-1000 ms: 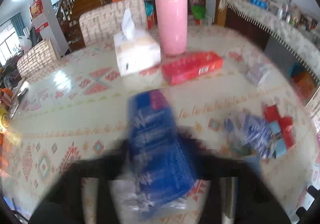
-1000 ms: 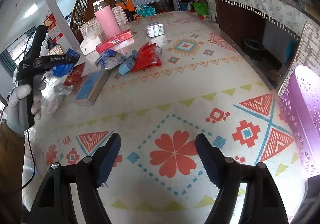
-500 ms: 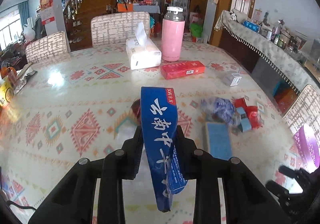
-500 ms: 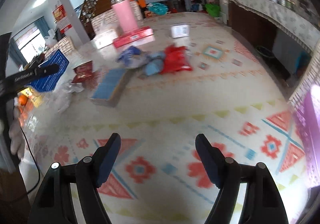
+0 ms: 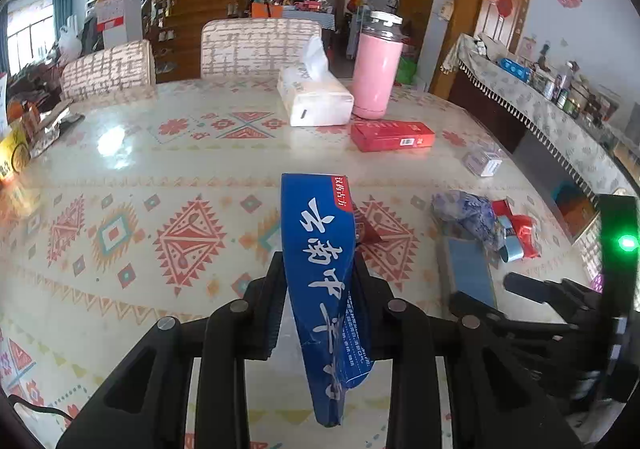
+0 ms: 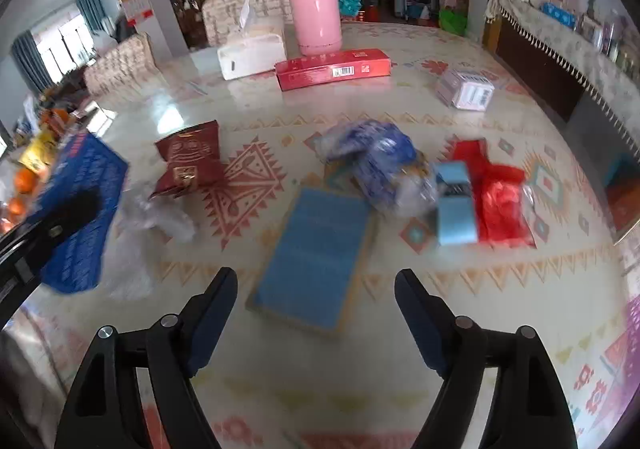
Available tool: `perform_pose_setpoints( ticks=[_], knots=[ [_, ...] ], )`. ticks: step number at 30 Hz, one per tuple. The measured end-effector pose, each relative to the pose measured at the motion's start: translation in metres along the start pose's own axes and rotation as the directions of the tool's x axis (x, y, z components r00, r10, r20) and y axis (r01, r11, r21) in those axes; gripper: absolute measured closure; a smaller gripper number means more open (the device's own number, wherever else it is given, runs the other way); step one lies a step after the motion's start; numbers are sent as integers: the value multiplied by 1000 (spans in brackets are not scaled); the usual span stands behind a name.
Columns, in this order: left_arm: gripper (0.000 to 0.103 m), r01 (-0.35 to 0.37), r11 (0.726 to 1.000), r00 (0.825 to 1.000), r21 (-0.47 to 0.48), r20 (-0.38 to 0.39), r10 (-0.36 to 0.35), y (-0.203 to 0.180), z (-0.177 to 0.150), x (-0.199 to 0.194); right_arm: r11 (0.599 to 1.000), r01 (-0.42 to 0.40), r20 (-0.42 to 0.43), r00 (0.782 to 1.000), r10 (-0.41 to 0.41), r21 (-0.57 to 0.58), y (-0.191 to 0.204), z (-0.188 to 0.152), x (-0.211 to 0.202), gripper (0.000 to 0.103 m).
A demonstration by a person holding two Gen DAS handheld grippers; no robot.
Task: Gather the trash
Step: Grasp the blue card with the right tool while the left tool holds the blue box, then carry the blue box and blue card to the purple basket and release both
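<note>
My left gripper [image 5: 318, 269] is shut on a flattened blue carton [image 5: 320, 249] with white characters, held above the patterned table [image 5: 160, 177]. In the right wrist view the same blue carton [image 6: 80, 201] hangs at the far left. My right gripper [image 6: 315, 275] hovers over a flat blue box [image 6: 316, 249], its jaws opening with nothing between them. Beyond it lie a crumpled blue wrapper [image 6: 372, 157], a light blue packet [image 6: 454, 201], a red wrapper [image 6: 500, 201], a dark red pack [image 6: 190, 159] and clear plastic film [image 6: 156, 217].
A pink flask [image 5: 378, 73], a tissue box [image 5: 316, 101] and a long red carton [image 5: 392, 135] stand at the table's far side, with a small white box [image 5: 482, 163] to their right. Two chairs are behind the table. A purple basket [image 6: 632, 329] shows at the right edge.
My right gripper has swept across the table to the pile of wrappers and now hangs over the flat blue box. The left gripper has carried the blue carton further back from the flask.
</note>
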State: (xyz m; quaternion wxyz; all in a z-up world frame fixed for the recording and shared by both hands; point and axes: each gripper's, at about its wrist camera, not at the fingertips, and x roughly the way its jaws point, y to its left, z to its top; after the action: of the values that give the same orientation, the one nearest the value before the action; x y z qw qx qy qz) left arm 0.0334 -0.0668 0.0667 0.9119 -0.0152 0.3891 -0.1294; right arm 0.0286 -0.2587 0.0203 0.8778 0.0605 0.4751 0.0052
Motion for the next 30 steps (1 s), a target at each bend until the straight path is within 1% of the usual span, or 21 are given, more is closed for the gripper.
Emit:
perform_pose_setpoints(
  ticks=[3, 6, 8, 10, 11, 12, 13, 17, 20, 26, 30],
  knots=[
    [74, 1, 1000, 1000, -10, -9, -2, 2, 0, 1, 999, 34, -14, 999, -34, 1, 10, 6, 11, 18],
    [74, 1, 1000, 1000, -9, -10, -2, 3, 0, 2, 998, 69, -27, 997, -69, -2, 14, 5, 19, 18],
    [74, 2, 1000, 1000, -6, -11, -2, 2, -1, 3, 994, 106, -16, 994, -107, -20, 17, 2, 20, 18],
    [74, 1, 1000, 1000, -3, -13, -1, 0, -1, 4, 993, 113, -8, 993, -114, -24, 18, 1, 19, 24],
    [74, 0, 1000, 1000, -2, -15, 0, 0, -1, 4, 993, 113, -1, 994, -113, -23, 18, 1, 17, 35],
    [74, -2, 1000, 1000, -1, -16, 2, 0, -1, 5, 993, 112, 3, 994, -112, -25, 17, -1, 14, 43],
    [74, -3, 1000, 1000, -1, -17, 3, -1, -2, 5, 993, 110, 2, 994, -110, -32, 18, -2, 13, 44],
    [74, -8, 1000, 1000, 6, -15, 8, -2, -3, 6, 990, 119, 15, 993, -118, -75, 20, -16, 0, 45],
    [74, -10, 1000, 1000, 13, -15, 11, -3, -5, 7, 991, 113, 29, 993, -111, -78, 17, -30, -11, 45],
    [74, -15, 999, 1000, 33, -12, 15, -9, -9, 9, 998, 70, 70, 995, -69, -10, -10, -56, -49, 45],
    [74, -20, 998, 1000, 56, -17, 21, -15, -12, 12, 997, 63, 98, 993, -66, 40, -35, -73, -76, 44]
  ],
)
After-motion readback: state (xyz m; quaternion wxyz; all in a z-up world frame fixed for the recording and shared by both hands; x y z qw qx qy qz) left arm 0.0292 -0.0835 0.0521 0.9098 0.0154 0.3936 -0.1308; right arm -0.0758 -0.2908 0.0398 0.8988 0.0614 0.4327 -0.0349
